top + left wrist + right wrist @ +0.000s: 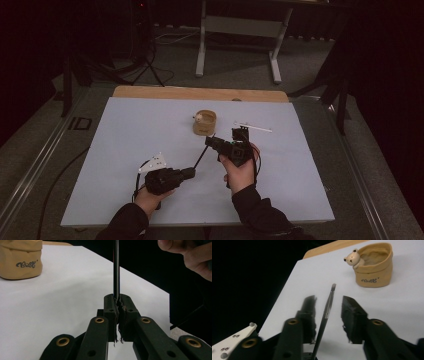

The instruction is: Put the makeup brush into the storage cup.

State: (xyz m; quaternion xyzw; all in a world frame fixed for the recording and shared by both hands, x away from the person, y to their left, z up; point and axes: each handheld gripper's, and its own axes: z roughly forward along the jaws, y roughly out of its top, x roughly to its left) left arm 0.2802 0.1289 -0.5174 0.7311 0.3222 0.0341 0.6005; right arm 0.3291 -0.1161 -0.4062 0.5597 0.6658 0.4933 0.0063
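Nearest the high camera, two dark sleeves come up from the bottom edge, each hand carrying a gripper above the bench (125, 130), which is covered by a pale sheet. Held by the left gripper (188, 173) is a thin dark brush (202, 156); in the left gripper view its jaws are closed tight on the brush (116, 270), whose handle rises straight away from them. Seen from above, the long axis runs on a slant from the left gripper at the lower left up and to the right toward the right gripper (210, 141), and the brush stays clear of the sheet.

From the right gripper (329, 305), the brush (327, 312) passes up between the two jaws, its metal ferrule level with them and its flat bristle tip pointing toward the far side of the bench. Those jaws stand open, one on each side of the brush, with a gap on both sides and no contact.

Beyond the brush tip stands a tan pot (374, 267) with a small bear figure (352, 258) at its rim, upright and well apart from the jaws. Lying flat to the right of the pot (204, 123) is a thin white stick (254, 127).
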